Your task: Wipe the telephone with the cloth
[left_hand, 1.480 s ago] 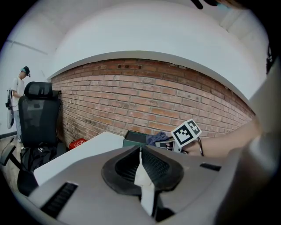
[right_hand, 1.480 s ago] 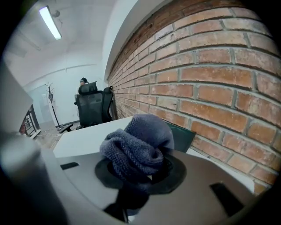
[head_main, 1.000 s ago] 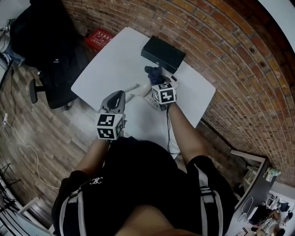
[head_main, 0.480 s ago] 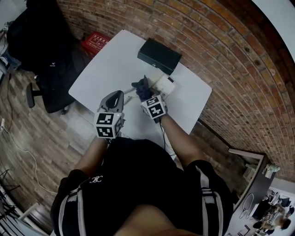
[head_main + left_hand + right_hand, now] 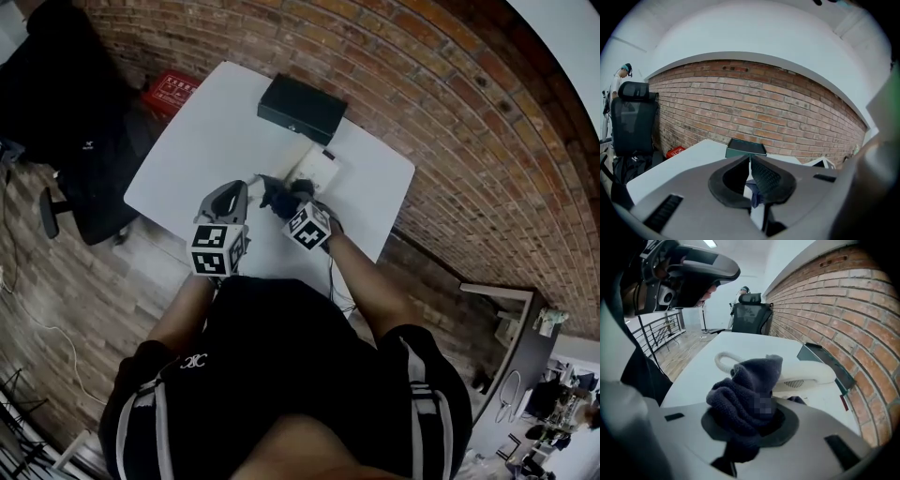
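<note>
Right claw [image 5: 751,418] clamped on bunched dark cloth [image 5: 745,387], just beside the white telephone handset [image 5: 808,373], centre of the white table [image 5: 202,141]. Left claw [image 5: 750,161] closed on nothing, held left of the phone.

Cloth [image 5: 745,390] of nubbly dark knit, telephone [image 5: 811,373] of smooth cream plastic, matt white table [image 5: 206,141], rough brick wall [image 5: 450,94].

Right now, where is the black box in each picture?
Head view: black box at the table's far edge, top centre.
Left gripper view: centre, just above the jaws.
Right gripper view: right side, beyond the telephone handset.
Shared landmark: the brick wall beside it.
</note>
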{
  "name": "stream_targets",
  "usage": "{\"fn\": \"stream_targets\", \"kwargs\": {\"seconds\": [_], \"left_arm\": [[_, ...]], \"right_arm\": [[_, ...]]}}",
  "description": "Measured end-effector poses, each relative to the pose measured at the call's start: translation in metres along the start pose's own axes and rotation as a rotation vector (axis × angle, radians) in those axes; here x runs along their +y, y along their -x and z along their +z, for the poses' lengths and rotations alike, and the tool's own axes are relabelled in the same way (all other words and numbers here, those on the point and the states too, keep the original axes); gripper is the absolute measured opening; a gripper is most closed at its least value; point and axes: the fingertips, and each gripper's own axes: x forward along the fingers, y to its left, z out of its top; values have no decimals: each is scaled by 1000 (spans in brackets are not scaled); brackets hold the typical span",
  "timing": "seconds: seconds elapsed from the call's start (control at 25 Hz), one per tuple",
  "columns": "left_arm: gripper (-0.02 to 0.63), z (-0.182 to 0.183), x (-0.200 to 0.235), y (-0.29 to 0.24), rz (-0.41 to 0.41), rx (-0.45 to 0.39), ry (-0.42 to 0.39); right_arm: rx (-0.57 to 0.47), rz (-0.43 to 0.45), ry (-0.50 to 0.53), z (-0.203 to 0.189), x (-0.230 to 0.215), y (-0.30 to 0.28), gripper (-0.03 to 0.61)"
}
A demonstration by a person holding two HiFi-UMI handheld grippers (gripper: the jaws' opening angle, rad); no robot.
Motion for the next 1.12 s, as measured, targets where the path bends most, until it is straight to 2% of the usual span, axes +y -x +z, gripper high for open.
{"fn": "stream_targets", "kwargs": {"seconds": [0.28,0.56,0.64,0.88,1.12], "left_arm": [[14,10,-6,-8,-8,-17,3],[14,5,-4,-4,5,-1,14],[14,2,-4,-4,10,5,15],[14,-1,-3,0,20,22,2],[14,2,1,4,31,23,0]], "right_arm": [[-6,-28,-53,-14,-25,8,77],[-6,-188,-108,-12,-78,18,77],[-4,-224,-148,-12,-97,21,77],[-69,-307,-363,-19,-153,25,77],[-98,-362,-441,-25,-172,38,77]]}}
